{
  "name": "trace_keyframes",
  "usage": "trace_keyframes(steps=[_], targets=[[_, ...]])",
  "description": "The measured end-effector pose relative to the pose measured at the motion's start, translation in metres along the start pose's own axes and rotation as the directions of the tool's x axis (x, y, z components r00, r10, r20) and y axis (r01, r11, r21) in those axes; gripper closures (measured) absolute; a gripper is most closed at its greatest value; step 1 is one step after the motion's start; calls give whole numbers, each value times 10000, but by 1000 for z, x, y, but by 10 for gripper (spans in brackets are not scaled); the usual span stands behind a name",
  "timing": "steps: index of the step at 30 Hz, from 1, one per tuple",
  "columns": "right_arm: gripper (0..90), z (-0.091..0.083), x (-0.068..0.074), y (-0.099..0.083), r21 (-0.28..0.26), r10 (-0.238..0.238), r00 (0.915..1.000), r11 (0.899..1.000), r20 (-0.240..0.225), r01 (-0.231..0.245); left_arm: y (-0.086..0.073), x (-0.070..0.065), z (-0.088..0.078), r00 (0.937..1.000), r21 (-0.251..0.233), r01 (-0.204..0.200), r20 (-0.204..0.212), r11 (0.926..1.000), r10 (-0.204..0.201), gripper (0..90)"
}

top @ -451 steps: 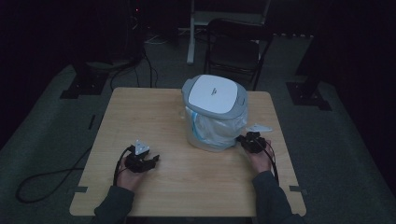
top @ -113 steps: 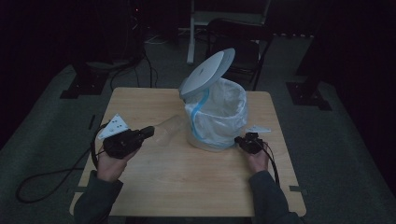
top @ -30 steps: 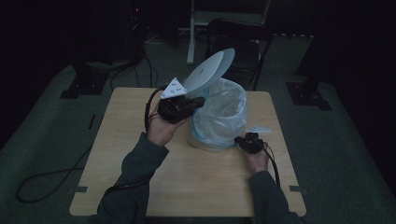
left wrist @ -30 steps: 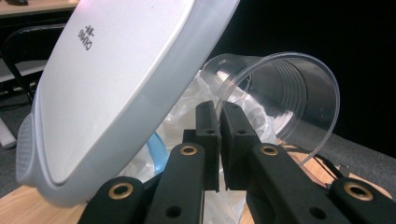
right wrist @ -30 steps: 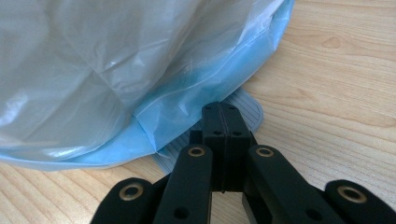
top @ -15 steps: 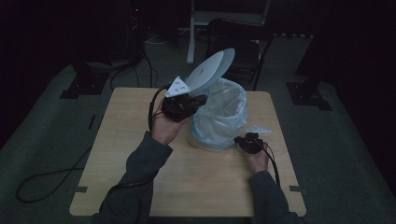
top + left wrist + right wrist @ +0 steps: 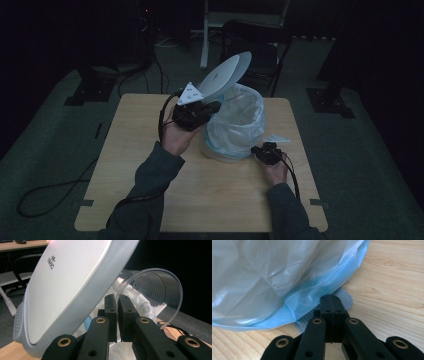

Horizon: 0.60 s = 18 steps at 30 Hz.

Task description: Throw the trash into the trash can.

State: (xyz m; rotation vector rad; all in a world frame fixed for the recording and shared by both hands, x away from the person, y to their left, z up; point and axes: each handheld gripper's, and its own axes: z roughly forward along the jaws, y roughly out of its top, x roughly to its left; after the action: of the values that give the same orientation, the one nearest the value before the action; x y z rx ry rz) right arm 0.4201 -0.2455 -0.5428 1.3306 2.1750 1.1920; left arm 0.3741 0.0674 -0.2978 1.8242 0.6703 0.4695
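Observation:
A small white pedal bin [image 7: 235,125], lined with a clear-and-blue plastic bag [image 7: 274,277], stands on the wooden table [image 7: 150,175]. Its lid [image 7: 225,75] is tipped up and open. My left gripper [image 7: 212,107] is at the bin's mouth, just under the lid [image 7: 70,285]. In the left gripper view that gripper [image 7: 117,312] is shut on the rim of a clear plastic cup [image 7: 155,295], which lies on its side over the bag. My right gripper [image 7: 257,150] is low at the bin's front right. Its jaws [image 7: 331,300] are shut with nothing between them, and the tip rests on the grey ribbed pedal [image 7: 345,298].
A dark chair [image 7: 255,45] stands behind the table's far edge. A cable [image 7: 50,195] loops on the floor at the left. Bare tabletop lies left of the bin and in front of it.
The lid, shut in the earliest frame, now stands open. My left gripper has come from the table's left side up to the bin's mouth. Over the last second nothing has visibly moved.

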Motion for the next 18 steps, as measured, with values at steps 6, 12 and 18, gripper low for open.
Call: trace_keyframes(steps=[6, 12, 18], targets=[[900, 0, 0, 0, -6, -16, 10000, 10000, 22, 16, 0, 0, 1, 10000, 23, 21, -18, 10000, -21, 870], [900, 0, 0, 0, -10, -20, 10000, 10000, 30, 20, -1, 1, 2, 10000, 12, 77, 50, 10000, -77, 854], [900, 0, 0, 0, -13, -19, 10000, 10000, 25, 19, -2, 2, 1, 9996, -74, 111, 246, 9999, -109, 741]])
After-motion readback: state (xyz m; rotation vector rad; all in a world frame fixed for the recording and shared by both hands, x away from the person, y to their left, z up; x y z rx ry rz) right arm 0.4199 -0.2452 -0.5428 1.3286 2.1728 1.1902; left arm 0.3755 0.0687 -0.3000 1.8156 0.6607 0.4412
